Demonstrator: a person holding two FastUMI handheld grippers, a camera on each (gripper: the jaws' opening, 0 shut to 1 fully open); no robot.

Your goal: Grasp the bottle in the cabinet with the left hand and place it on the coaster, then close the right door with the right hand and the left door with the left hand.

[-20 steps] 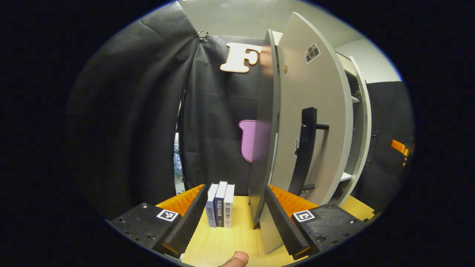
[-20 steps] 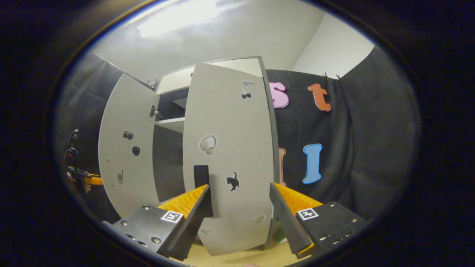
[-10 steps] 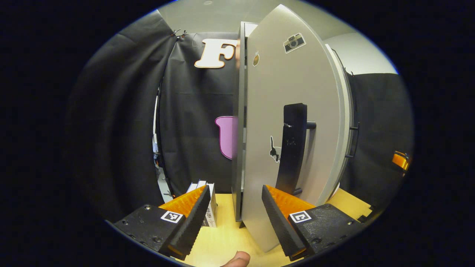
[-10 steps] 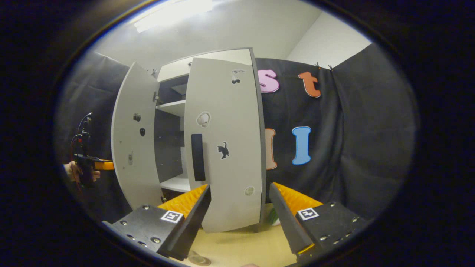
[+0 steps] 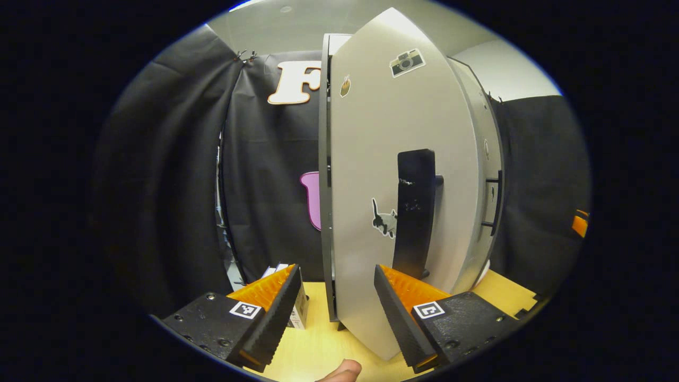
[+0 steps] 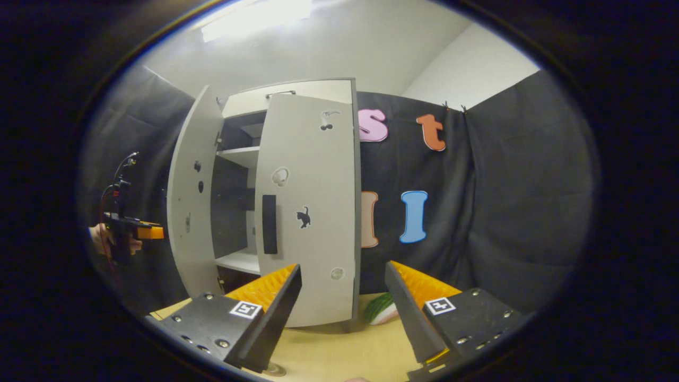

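In the left gripper view the grey left door (image 5: 371,159), with a black handle (image 5: 416,212) and stickers, stands close in front. My left gripper (image 5: 335,313) is open, and the door's lower edge shows between its fingers; whether they touch it I cannot tell. In the right gripper view the cabinet (image 6: 297,90) has its right door (image 6: 313,223) nearly against the frame, while the left door (image 6: 185,212) stands ajar. The left gripper (image 6: 132,231), held by a hand, is at that door's outer face. My right gripper (image 6: 342,313) is open, back from the right door.
Upright books (image 5: 299,310) stand on the wooden table (image 5: 318,350) left of the cabinet, partly behind my left finger. A green and white object (image 6: 382,310) lies at the cabinet's right foot. A small round disc (image 6: 275,370) shows at the bottom edge. Black cloth walls surround the booth.
The left door has swung toward the cabinet with the left gripper following. The right gripper has drawn back from the right door, which now sits closer to the frame.
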